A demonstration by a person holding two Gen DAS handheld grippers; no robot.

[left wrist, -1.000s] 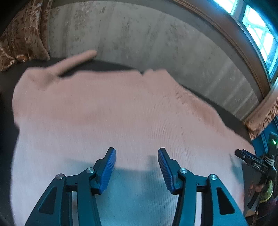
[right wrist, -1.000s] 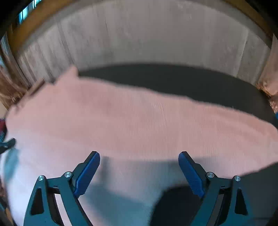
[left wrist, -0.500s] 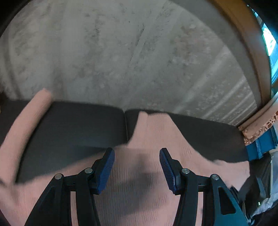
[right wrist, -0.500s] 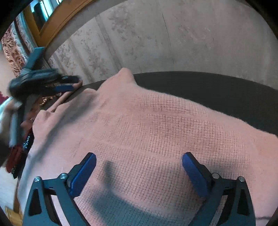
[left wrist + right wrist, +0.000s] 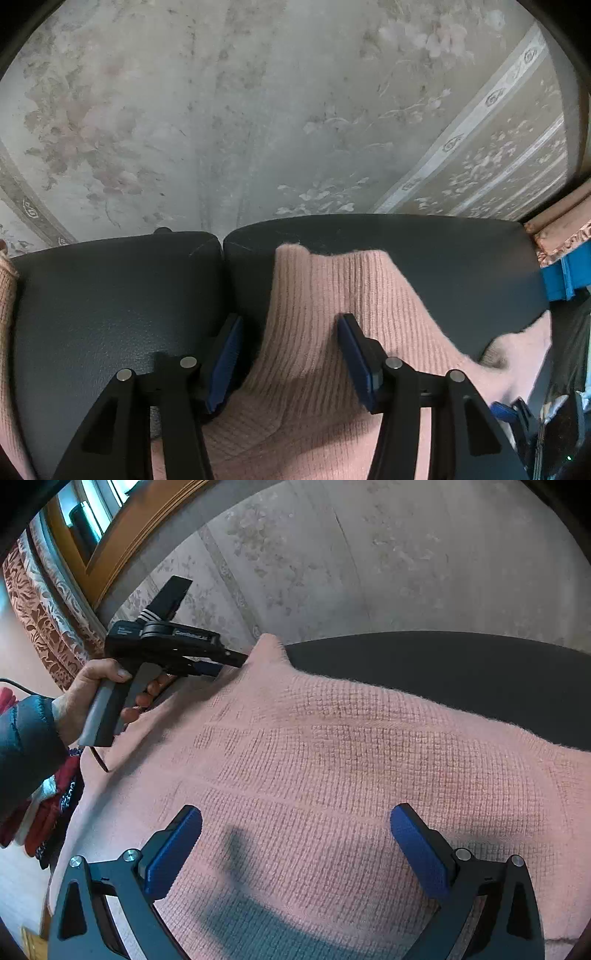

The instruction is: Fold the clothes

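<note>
Pink sweater [image 5: 332,746] cut off at bottom edge, left tool [image 5: 236,661] tips hidden behind its collar, red garments [image 5: 48,812] indistinct

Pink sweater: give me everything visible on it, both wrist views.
The pink sweater is a soft knit, waffle-textured across the body and ribbed on the part that reaches toward the wall. It lies spread flat over dark cushions, covering much of them. The left gripper straddles the ribbed part with its jaws open, pads not pressing. The right gripper stands wide open over the body, holding nothing. No fold is visible yet.
</note>
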